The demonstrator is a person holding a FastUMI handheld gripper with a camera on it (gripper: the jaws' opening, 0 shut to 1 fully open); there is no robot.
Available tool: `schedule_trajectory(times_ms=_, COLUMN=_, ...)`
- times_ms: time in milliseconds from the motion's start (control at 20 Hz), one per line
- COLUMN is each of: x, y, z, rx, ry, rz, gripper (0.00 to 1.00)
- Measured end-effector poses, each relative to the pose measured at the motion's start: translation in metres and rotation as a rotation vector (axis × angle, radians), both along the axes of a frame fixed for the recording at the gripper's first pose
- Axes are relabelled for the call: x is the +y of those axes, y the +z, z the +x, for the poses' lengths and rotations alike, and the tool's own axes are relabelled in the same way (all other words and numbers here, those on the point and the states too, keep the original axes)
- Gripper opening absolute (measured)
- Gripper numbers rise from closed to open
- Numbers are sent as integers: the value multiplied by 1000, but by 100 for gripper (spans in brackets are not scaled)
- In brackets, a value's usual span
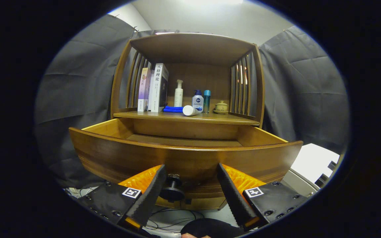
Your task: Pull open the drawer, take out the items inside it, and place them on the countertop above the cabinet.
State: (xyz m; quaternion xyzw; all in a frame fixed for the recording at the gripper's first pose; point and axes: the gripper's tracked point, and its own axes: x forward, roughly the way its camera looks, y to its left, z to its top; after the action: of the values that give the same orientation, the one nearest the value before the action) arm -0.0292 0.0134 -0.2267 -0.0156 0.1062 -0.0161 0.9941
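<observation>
tool (190, 191) spread apart, clear of knob (172, 188) | drawer (184, 157) pulled out, front edge just ahead | worktop (236, 119) crowded with bottles

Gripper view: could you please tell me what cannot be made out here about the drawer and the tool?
- Drawer floor: the raised front panel hides it, so any items inside are unseen.
- Knob: sits between the open tool's fingers, beside the left one; whether they touch cannot be told.
- Bottles on the countertop: too small to identify.
</observation>
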Motion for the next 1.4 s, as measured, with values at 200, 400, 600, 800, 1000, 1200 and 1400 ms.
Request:
schedule_trajectory(times_ms=200, x=3, y=3, z=21, rx=-8, ry=1, rz=16, gripper=99)
schedule_trajectory(times_ms=400, x=5, y=10, z=46, rx=-23, ry=-2, rz=28, gripper=98)
schedule_trajectory(times_ms=600, x=9, y=10, z=72, rx=-1, ry=-26, rz=60, gripper=98)
schedule_trajectory(times_ms=800, x=11, y=10, z=101, rx=-7, ry=-39, rz=48, gripper=98)
schedule_trajectory(times_ms=1000, x=11, y=9, z=131, rx=-7, ry=-43, rz=46, gripper=98)
schedule_trajectory(times_ms=1200, x=9, y=9, z=154, rx=-8, ry=-42, rz=43, gripper=98)
schedule_trajectory(times_ms=1400, x=8, y=10, z=173, rx=-10, ry=-44, rz=25, gripper=98)
